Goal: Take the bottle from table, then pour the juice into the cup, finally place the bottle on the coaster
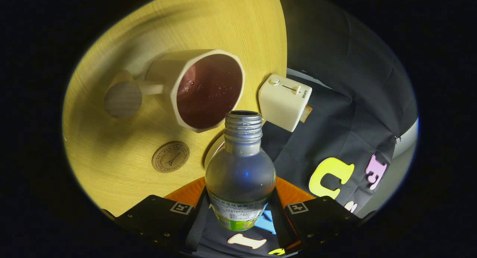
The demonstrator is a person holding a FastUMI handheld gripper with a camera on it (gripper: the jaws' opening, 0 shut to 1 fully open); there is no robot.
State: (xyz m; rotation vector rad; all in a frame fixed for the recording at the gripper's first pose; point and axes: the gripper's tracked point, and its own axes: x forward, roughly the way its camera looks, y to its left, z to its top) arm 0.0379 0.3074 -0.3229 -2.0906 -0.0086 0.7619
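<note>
Between the tool's (240, 217) fingers: uncapped bottle (240, 176), clamped on both sides, looks empty. Its mouth sits just short of the cup (208, 90), which holds dark juice. Coaster (170, 156) lies on the surface (111, 146) near the cup; toaster (285, 101) beside it.

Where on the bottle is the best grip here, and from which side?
The bottle is best taken where the gripper now clamps it: the labelled body below the shoulder, fingers on opposite sides. The neck narrows, and the open mouth points toward the cup, so a body grip keeps pouring clear.
</note>
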